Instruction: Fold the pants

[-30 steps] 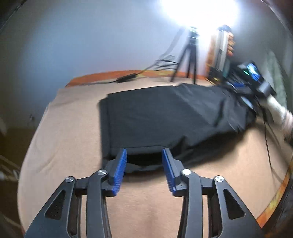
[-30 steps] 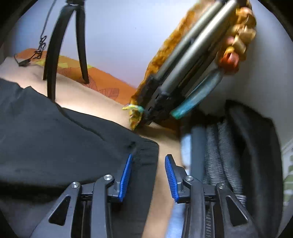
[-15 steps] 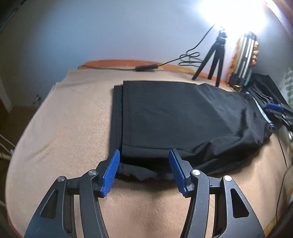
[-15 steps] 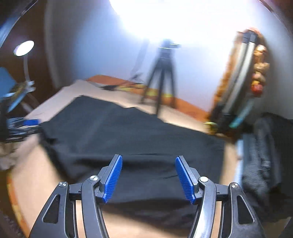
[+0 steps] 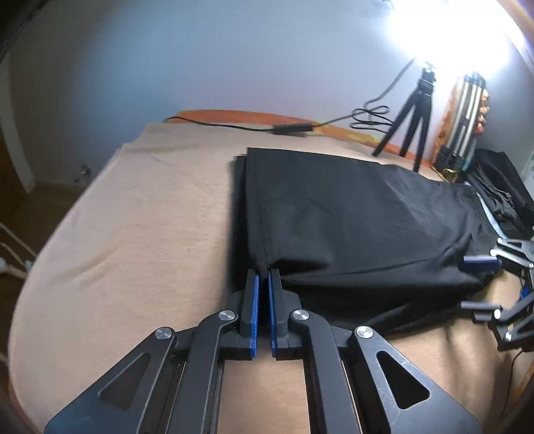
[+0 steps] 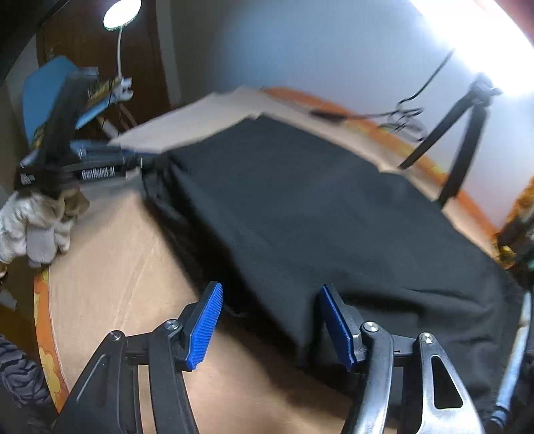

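Black pants [image 5: 350, 220] lie folded flat on a tan blanket [image 5: 150, 217]. In the left wrist view my left gripper [image 5: 262, 277] is shut on the near left corner of the pants, blue pads pinching the fabric edge. My right gripper shows at the right edge of that view [image 5: 480, 262], at the pants' other near corner. In the right wrist view my right gripper [image 6: 268, 293] is open, its jaws straddling the near edge of the pants [image 6: 317, 217]. My left gripper [image 6: 100, 172] shows at the far left of that view, held by a gloved hand [image 6: 36, 220].
A small black tripod [image 5: 414, 110] and a cable [image 5: 290, 128] stand at the back of the bed. A dark clothes pile [image 5: 500, 190] lies at the right. A lamp [image 6: 121, 10] and a blue object [image 6: 50, 93] are beyond the left side.
My left gripper moved forward and shut on the pants' near left corner. My right gripper swung round and came down to the pants' near edge, still open.
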`<control>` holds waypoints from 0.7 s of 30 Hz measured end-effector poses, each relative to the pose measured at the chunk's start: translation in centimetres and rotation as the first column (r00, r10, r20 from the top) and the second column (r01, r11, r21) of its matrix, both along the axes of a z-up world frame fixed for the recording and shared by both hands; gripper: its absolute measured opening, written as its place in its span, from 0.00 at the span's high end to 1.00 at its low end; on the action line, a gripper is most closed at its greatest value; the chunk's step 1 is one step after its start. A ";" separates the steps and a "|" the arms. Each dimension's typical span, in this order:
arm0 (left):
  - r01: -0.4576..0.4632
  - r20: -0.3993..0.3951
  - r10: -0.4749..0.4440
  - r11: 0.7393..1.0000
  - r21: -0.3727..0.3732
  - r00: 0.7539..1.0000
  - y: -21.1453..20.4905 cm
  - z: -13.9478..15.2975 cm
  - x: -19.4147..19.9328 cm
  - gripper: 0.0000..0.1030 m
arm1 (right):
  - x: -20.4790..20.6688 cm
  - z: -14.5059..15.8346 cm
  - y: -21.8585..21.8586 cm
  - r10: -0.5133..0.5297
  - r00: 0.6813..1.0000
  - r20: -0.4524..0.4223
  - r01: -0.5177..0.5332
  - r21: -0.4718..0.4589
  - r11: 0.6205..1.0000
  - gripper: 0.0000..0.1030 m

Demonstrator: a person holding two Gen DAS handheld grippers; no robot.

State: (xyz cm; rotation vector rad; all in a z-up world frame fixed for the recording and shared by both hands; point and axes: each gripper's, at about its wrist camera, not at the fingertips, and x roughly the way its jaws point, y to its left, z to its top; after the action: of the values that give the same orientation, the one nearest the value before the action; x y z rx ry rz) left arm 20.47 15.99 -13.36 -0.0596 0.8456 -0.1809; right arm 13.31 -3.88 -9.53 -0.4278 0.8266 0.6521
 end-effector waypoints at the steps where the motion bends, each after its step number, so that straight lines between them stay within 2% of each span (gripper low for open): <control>1: -0.007 -0.006 0.007 1.000 -0.005 1.000 0.4 -0.1 0.0 0.96 | -0.2 -0.2 0.4 0.015 1.000 -0.009 -0.015 -0.012 1.000 0.40; 4: 0.032 -0.021 -0.033 0.998 -0.059 0.999 1.0 -0.6 -0.5 0.96 | -0.5 -0.3 0.8 0.033 0.999 -0.002 -0.033 -0.030 0.999 0.41; 6: 0.042 -0.024 -0.043 0.997 -0.061 0.999 0.9 -0.3 -0.7 0.95 | -0.4 0.2 0.7 0.019 1.000 0.000 -0.019 -0.014 1.000 0.41; 8: 0.021 -0.008 -0.021 0.998 -0.059 1.000 1.4 0.6 -1.0 0.85 | -0.2 0.5 0.6 0.007 1.000 -0.001 -0.007 -0.008 1.000 0.41; 10: 0.006 0.007 -0.005 0.998 -0.070 1.000 2.1 1.5 -1.5 0.81 | -0.4 0.9 -0.1 0.001 1.000 -0.002 -0.001 -0.002 1.000 0.41; 12: 0.008 0.013 -0.007 0.998 -0.058 1.000 2.3 2.1 -1.9 0.78 | -0.8 1.7 -1.4 -0.014 1.000 0.001 0.014 0.021 1.000 0.41; 15: 0.051 0.039 -0.051 0.999 -0.009 0.998 1.3 3.1 -3.2 0.76 | -1.8 3.0 -5.4 -0.117 0.993 0.013 0.116 0.077 0.990 0.38; 18: 0.123 0.052 -0.123 0.992 0.014 0.991 -1.0 3.8 -4.0 0.76 | -3.0 4.1 -11.6 -0.301 0.954 0.005 0.297 0.149 0.943 0.33; 21: 0.212 0.060 -0.213 0.977 0.024 0.975 -4.1 4.7 -4.6 0.76 | -3.6 4.6 -17.3 -0.468 0.882 -0.044 0.466 0.218 0.858 0.32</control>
State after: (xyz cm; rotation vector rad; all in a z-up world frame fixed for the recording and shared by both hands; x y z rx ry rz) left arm 15.91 11.86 -8.66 0.0535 0.7905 -0.3750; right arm 9.74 -21.13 -4.91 -0.0163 0.7984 0.2801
